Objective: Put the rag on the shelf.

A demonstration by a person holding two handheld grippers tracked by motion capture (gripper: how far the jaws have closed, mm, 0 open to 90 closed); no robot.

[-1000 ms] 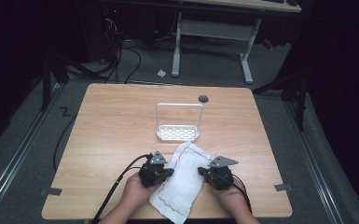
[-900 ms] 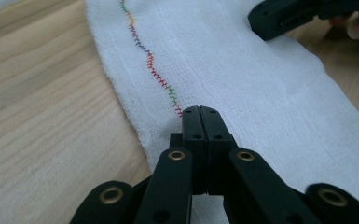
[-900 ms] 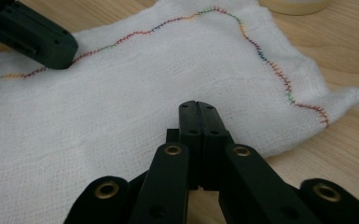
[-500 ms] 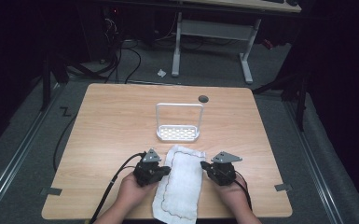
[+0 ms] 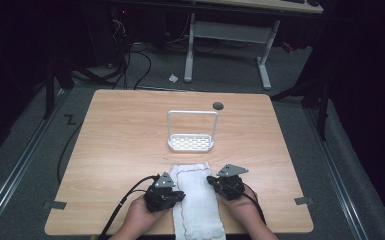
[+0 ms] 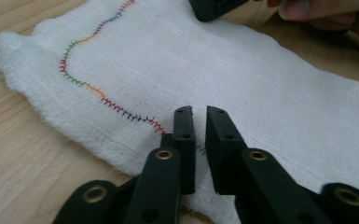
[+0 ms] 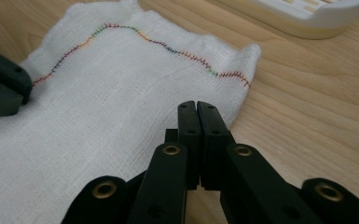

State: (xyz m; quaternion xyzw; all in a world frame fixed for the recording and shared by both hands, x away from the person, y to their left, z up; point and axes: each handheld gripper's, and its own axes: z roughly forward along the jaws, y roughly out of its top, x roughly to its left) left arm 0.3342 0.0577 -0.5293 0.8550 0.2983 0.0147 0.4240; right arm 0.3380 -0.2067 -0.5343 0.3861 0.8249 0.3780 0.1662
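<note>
A white gauze cloth (image 5: 196,200) with a multicoloured stitched seam lies flat at the table's front middle, its near end hanging over the front edge. My left gripper (image 5: 179,194) rests at the cloth's left edge. In the left gripper view its jaws (image 6: 199,114) stand a narrow gap apart over the cloth (image 6: 224,60), just past the seam. My right gripper (image 5: 211,179) sits at the cloth's right edge. In the right gripper view its jaws (image 7: 196,108) are pressed together above the border of the cloth (image 7: 98,93), with nothing visibly between them.
A white wire-handled rack (image 5: 191,142) stands just beyond the cloth, and its base (image 7: 307,16) shows in the right gripper view. A dark round grommet (image 5: 218,106) sits near the table's far edge. Bare wood lies to the left and right.
The cloth lay slanted between the grippers a second ago; now it lies straight, pulled toward the front edge. Both hands have shifted slightly nearer the person.
</note>
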